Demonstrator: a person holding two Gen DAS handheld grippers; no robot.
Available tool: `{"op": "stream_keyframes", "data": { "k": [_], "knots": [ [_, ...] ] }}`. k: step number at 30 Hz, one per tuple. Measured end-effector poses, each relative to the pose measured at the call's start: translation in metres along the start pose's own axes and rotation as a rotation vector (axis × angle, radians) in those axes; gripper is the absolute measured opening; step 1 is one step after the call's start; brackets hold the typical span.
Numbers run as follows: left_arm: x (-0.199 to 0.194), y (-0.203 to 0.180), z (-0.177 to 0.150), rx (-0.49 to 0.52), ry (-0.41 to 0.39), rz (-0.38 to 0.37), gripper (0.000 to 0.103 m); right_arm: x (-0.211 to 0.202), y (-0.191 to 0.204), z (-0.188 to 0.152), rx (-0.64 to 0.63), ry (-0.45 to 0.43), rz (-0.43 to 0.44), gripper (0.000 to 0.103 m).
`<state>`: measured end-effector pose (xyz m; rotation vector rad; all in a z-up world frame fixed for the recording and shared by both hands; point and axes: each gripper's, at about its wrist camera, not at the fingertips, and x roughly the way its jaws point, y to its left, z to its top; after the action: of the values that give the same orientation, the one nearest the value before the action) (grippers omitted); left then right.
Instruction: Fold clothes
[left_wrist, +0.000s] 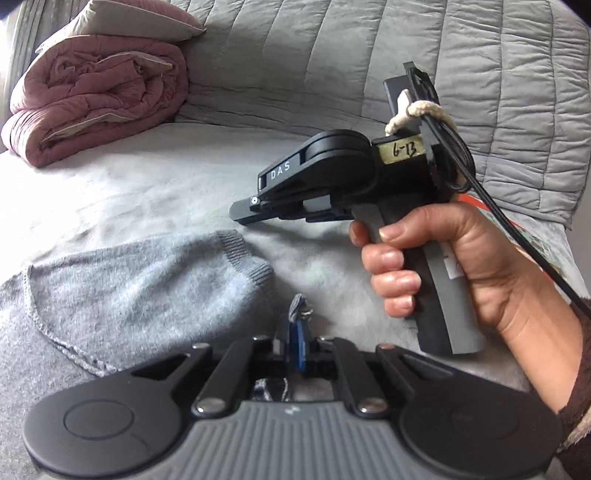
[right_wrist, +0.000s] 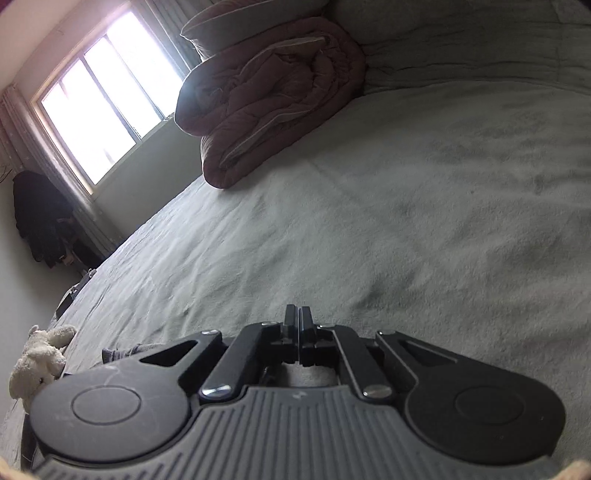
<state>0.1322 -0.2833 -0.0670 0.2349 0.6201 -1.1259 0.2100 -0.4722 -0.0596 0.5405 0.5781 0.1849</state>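
Observation:
A grey knit sweater (left_wrist: 129, 280) lies spread on the pale bed sheet (left_wrist: 147, 184), with a ribbed hem toward the middle. At the bottom of the left wrist view my left gripper (left_wrist: 297, 314) is shut, and a tuft of the sweater's grey fabric sticks up between its blue pads. A hand (left_wrist: 436, 258) holds my right gripper (left_wrist: 240, 216) just above the sheet, beyond the sweater's hem, pointing left. Its jaws are shut with nothing between them. In the right wrist view the right gripper (right_wrist: 298, 314) is shut over bare sheet, and a grey scrap of the sweater (right_wrist: 122, 352) shows at lower left.
A rolled pink quilt (left_wrist: 99, 96) with a pillow on top sits at the head of the bed, against a grey quilted cover (left_wrist: 369, 55). A white plush toy (right_wrist: 37, 365) lies at the bed's edge. A bright window (right_wrist: 99, 110) and dark hanging clothes (right_wrist: 40, 218) are beyond.

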Motion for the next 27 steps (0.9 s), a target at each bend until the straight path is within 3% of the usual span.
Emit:
{"op": "stream_keyframes", "data": {
  "k": [2,5,6,8,13,21,27],
  "knots": [
    [-0.004,-0.001,0.000,0.000,-0.016,-0.004,0.006,-0.001,0.000,0.001,0.010,0.014,0.025,0.009],
    [-0.016,-0.003,-0.001,0.000,-0.049,-0.009,0.023,-0.002,0.000,0.001,0.027,0.032,0.062,0.017],
    [-0.020,-0.003,-0.001,-0.002,-0.059,-0.008,0.030,-0.003,-0.001,0.001,0.032,0.032,0.059,0.025],
    [-0.030,-0.003,-0.002,-0.008,-0.080,-0.002,0.032,-0.004,0.002,0.001,0.013,0.032,0.050,0.029],
    [-0.062,0.018,-0.011,-0.071,-0.112,0.108,0.043,-0.007,0.020,0.001,-0.039,0.031,0.082,0.032],
    [-0.123,0.060,-0.037,-0.166,-0.118,0.349,0.044,-0.011,0.048,-0.001,-0.130,0.070,0.081,0.040],
    [-0.186,0.100,-0.066,-0.262,-0.111,0.475,0.049,-0.020,0.081,-0.005,-0.193,0.095,0.058,0.043]
  ]
}}
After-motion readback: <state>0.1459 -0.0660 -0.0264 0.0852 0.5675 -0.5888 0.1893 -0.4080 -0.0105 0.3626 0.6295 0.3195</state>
